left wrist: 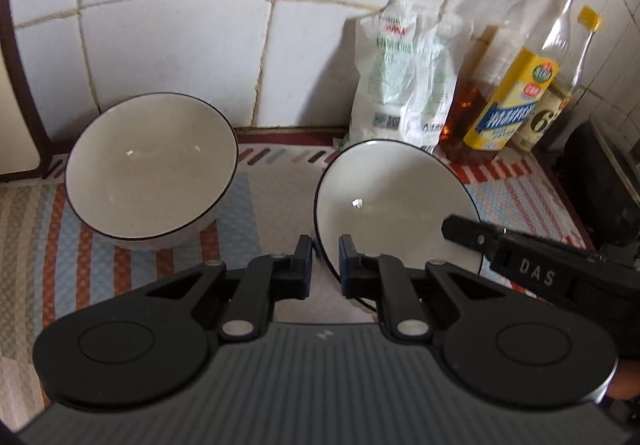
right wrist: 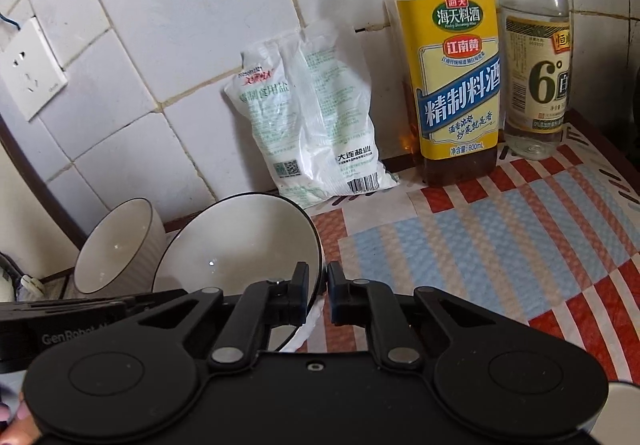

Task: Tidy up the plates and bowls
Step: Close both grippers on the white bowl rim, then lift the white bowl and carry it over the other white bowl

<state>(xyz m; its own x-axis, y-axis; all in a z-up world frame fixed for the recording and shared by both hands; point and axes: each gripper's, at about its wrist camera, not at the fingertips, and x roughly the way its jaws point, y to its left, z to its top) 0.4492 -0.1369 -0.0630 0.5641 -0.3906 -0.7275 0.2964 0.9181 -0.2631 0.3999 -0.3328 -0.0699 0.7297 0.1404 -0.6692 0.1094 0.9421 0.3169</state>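
- The left tongs (left wrist: pixel 325 245) are pinching the near rim of a black-rimmed white bowl (left wrist: pixel 396 201), one finger inside the rim and one outside.
- That bowl is tilting steeply, with its hollow facing the left tongs; whether its base is touching the worktop (left wrist: pixel 520 201) cannot be told.
- The right tongs (right wrist: pixel 318 273) are closing on the opposite rim of the same bowl (right wrist: pixel 240 245), with only the thickness of the rim showing between the fingers.
- In the left wrist view, the right tongs (left wrist: pixel 452 227) are reaching in from the right and lying across the bowl's edge.
- A second bowl (left wrist: pixel 152 165), deeper, with a ribbed outer wall, is standing to the left of the left tongs, just ahead of them, apart from the held bowl.
- The second bowl (right wrist: pixel 120 245) is showing just beyond the held bowl in the right wrist view, close to the tiled wall (right wrist: pixel 180 25).
- A white salt bag (right wrist: pixel 312 125) is leaning against the wall ahead of both tongs.
- A yellow-labelled cooking wine bottle (right wrist: pixel 456 85) and a clear vinegar bottle (right wrist: pixel 536 77) are standing ahead and to the right of the right tongs.
- A striped and checked mat (right wrist: pixel 500 229) is covering the worktop beneath the tongs.
- A wall socket (right wrist: pixel 28 69) is sitting far to the left of the right tongs.
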